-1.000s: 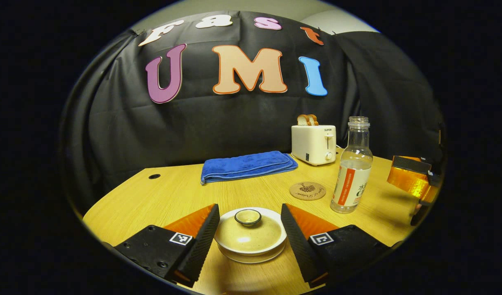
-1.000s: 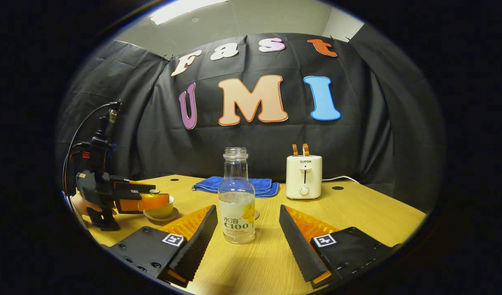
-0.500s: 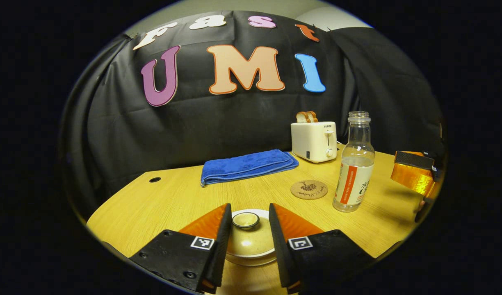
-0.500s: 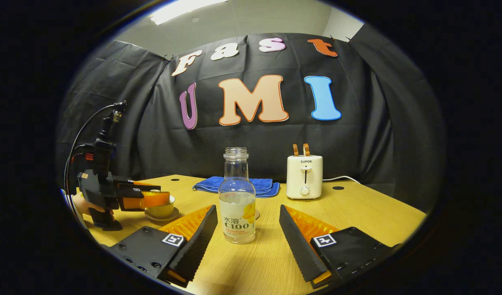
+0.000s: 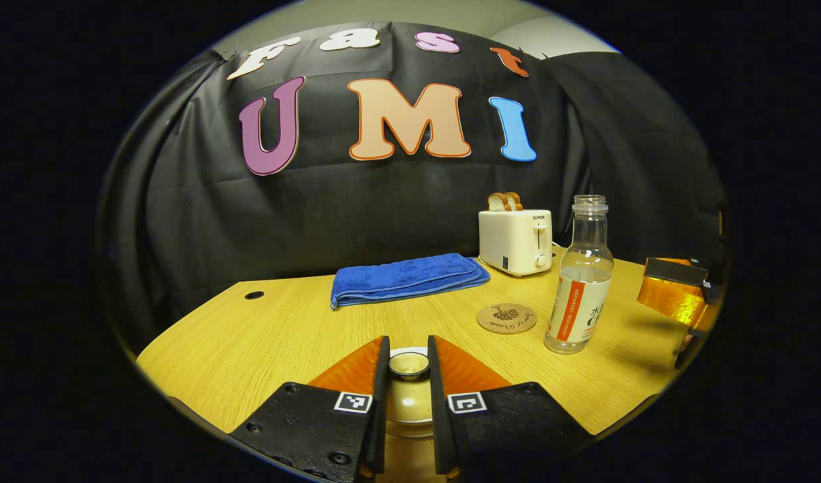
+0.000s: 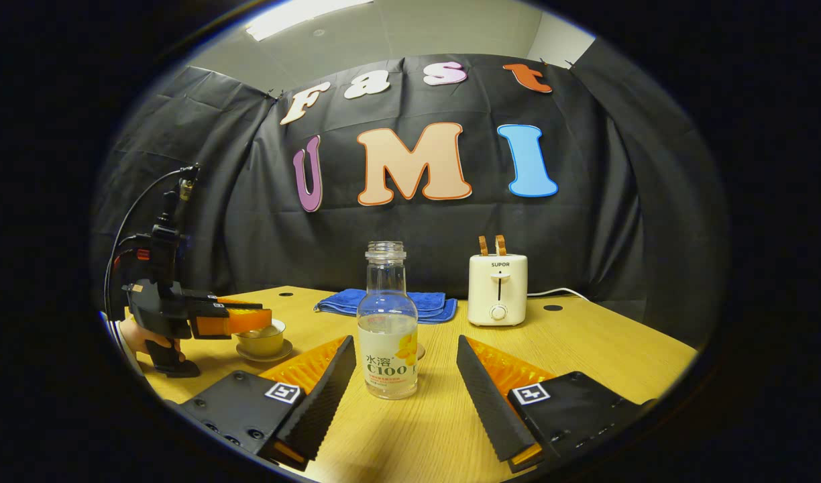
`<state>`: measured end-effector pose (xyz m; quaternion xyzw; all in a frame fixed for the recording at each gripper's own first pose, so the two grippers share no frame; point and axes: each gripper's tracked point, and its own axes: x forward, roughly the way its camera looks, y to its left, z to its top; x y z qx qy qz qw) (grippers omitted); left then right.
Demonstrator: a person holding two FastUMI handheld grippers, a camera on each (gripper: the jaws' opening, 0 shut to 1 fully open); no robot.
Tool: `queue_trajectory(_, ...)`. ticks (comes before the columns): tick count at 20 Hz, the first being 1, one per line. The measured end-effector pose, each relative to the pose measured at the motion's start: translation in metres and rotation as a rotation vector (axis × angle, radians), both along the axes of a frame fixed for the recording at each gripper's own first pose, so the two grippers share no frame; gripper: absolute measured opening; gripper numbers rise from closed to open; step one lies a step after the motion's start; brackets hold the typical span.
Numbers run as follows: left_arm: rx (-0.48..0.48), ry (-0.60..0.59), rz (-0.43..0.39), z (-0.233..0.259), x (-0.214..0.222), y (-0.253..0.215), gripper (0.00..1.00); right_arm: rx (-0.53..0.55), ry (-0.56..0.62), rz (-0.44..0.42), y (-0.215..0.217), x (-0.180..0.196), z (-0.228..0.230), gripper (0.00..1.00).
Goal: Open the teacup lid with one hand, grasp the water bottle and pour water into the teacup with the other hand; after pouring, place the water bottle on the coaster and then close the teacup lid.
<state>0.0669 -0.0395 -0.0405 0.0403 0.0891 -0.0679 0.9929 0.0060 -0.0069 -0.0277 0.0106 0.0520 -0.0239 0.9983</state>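
Note:
My left gripper is shut on the small round knob of the cream teacup lid, one finger on each side. The lid covers the teacup, which stands on its saucer at the table's near left. In the right gripper view, a hand holds the left gripper level over the cup. The open-necked water bottle, partly filled, stands upright just ahead of my right gripper. That gripper is open, its fingers apart on either side of the bottle and not touching it. The round cork coaster lies left of the bottle.
A folded blue towel lies at the back of the wooden table. A cream toaster with two bread slices stands at the back right, its cord trailing behind. The right gripper shows at the right edge of the left gripper view.
My left gripper's fingers have come together from wide open onto the lid's knob. The right gripper and the bottle have stayed put.

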Motion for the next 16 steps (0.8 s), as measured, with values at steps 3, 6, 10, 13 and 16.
queue_trajectory(3, -0.014, -0.022, 0.018, 0.004, -0.001, 0.004, 0.27, 0.0, 0.001, 0.007, 0.001, 0.001, -0.001, 1.0)
queue_trajectory(6, -0.03, -0.037, 0.034, 0.005, -0.003, 0.007, 0.26, 0.0, 0.0, 0.008, 0.001, 0.0, 0.0, 0.98)
queue_trajectory(10, -0.041, -0.054, 0.062, 0.009, -0.011, 0.017, 0.26, 0.001, 0.001, 0.015, 0.002, 0.001, 0.0, 0.98)
queue_trajectory(13, -0.049, -0.083, 0.084, 0.015, -0.022, 0.028, 0.26, 0.005, 0.002, 0.04, 0.007, 0.001, -0.001, 0.98)
queue_trajectory(16, -0.044, -0.107, 0.114, 0.018, -0.032, 0.044, 0.26, 0.008, 0.004, 0.057, 0.011, 0.005, -0.001, 1.0)
